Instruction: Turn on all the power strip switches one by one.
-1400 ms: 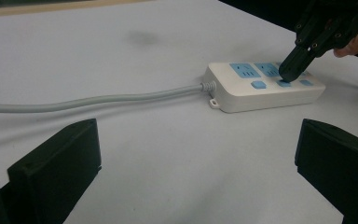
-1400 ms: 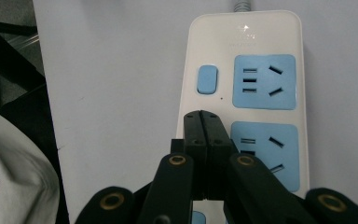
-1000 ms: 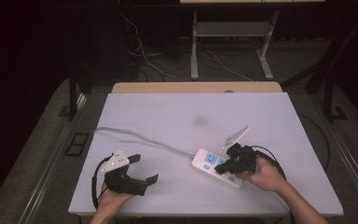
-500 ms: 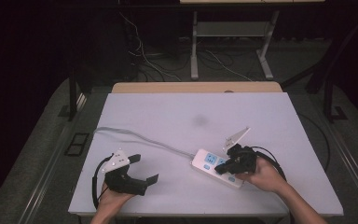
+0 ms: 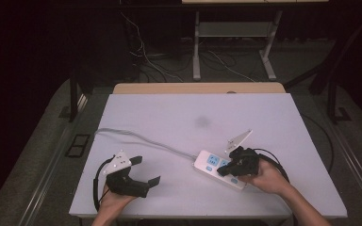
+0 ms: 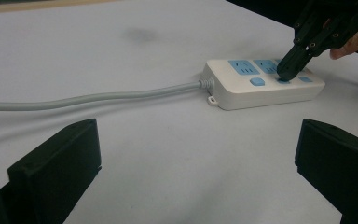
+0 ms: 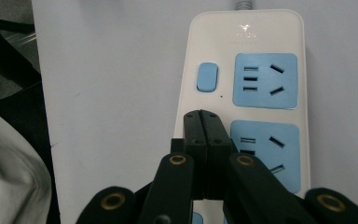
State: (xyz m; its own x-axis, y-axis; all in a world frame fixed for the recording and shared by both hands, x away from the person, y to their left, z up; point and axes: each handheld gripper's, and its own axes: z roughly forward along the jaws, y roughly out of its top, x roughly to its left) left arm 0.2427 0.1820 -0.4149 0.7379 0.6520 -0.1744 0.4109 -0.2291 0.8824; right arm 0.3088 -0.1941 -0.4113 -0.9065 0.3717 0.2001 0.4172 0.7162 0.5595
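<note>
Left gripper view: your right gripper point(image 6: 284, 74), jaws together, tips pressing a switch on the power strip point(image 6: 242, 91) nr desk's front-right edge; left gripper point(image 5: 147, 171) idle, jaws apart. Next, prob lift off

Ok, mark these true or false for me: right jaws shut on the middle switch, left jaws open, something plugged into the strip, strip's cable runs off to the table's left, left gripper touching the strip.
1. The right gripper has its jaws closed together, tip on the middle blue switch of the white power strip. True.
2. The left gripper has open jaws. True.
3. A plug sits in one of the blue sockets. False: the sockets in view are bare.
4. The strip's grey cable runs toward the table's left. True.
5. The left gripper touches the strip. False: it is apart, over the white table.
</note>
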